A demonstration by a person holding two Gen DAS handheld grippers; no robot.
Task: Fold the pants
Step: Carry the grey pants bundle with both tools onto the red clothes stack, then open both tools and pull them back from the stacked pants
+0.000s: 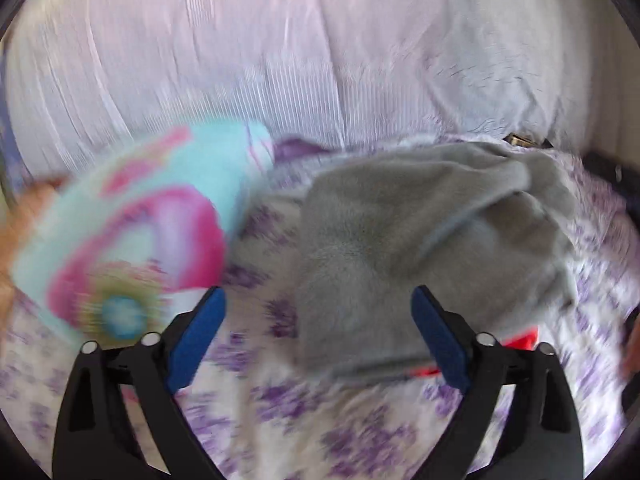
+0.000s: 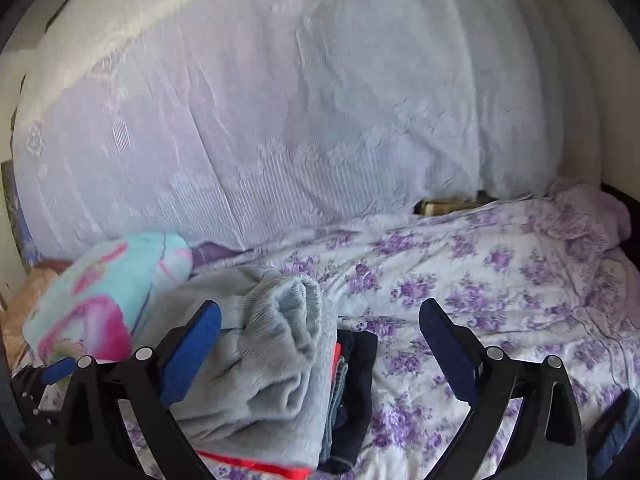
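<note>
The left hand-held gripper tilts down toward the bed, its blue-padded fingers spread wide with nothing between them; the pads touch no cloth. Just beyond it the grey pants lie folded on the purple-flowered bedspread, on top of a pile whose red edge peeks out at the near right. To the left is a turquoise and pink pillow, blurred in the left wrist view.

The right hand-held gripper also points downward at a shallow angle, jaws wide and empty. Its left finger stands in front of the grey pants, which here sit on the stack of darker folded clothes at the near left. A white lace curtain hangs at the far side.
</note>
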